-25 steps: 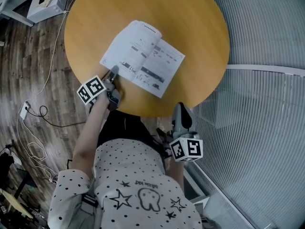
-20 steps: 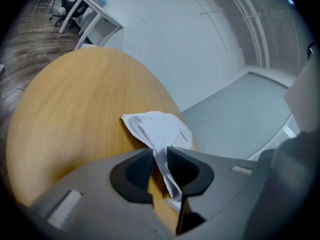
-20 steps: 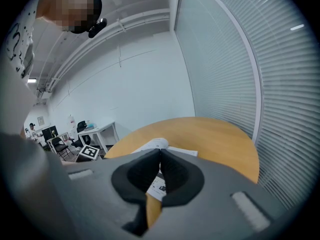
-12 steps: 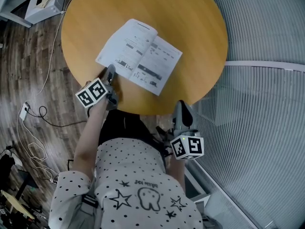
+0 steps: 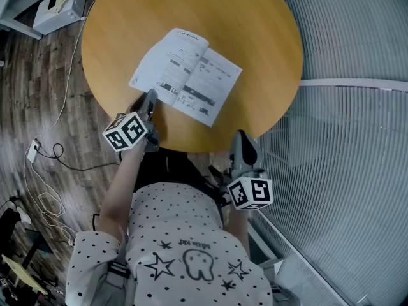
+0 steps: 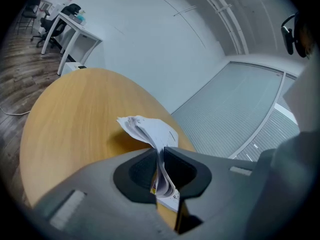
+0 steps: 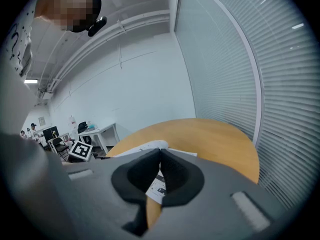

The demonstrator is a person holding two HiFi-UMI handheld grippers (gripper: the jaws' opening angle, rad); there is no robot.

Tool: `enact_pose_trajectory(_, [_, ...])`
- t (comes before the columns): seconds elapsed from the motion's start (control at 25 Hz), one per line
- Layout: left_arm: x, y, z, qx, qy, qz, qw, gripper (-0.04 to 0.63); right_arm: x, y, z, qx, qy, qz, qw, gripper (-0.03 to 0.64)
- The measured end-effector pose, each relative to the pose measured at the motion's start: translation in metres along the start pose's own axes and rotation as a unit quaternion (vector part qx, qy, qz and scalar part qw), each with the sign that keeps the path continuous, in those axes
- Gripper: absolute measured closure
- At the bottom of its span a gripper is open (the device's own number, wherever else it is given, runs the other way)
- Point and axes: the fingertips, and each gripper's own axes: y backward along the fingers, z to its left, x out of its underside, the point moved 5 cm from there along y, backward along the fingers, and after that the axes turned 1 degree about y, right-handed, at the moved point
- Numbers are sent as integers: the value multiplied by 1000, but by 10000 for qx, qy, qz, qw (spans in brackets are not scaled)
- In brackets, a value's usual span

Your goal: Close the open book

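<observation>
Left tool (image 6: pixel 159 154) closing on book (image 6: pixel 150 129) pages, right tool (image 7: pixel 160 154) closed

A: What is shown of the book?

B: An open book (image 5: pixel 188 75) with white pages printed in black is seen lying askew on a round wooden table (image 5: pixel 255 30), toward the table's near left edge.

A: Are all its pages lying flat?

B: No. At the near left corner a sheaf of pages is raised and curled, and it is pinched between the closing jaws of the left gripper (image 5: pixel 150 98). The right-hand page is seen flat on the wood.
</observation>
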Motion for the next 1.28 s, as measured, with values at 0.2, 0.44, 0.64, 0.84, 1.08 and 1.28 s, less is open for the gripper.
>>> enact_pose_trajectory(0.2, [1,3,-12,91,-221,29,9997,545,-6,-1,0,6,35,-68,10000,612])
enact_pose_trajectory(0.44, [4,9,-28,194,-665,54,9976,551,-12,0,2,59,49,-112,9999,612])
enact_pose_trajectory(0.64, [7,12,-38,277,-916,91,9954,557,-16,3,2,114,72,-138,9998,612])
enact_pose_trajectory(0.84, [8,13,-42,296,-1102,135,9934,557,-17,5,1,175,45,-180,9997,612])
enact_pose_trajectory(1.08, [10,13,-47,325,-1495,182,9881,557,-19,5,0,220,34,-241,9995,612])
enact_pose_trajectory(1.28, [14,14,-54,387,-1857,276,9815,558,-21,8,-1,285,9,-307,9991,612])
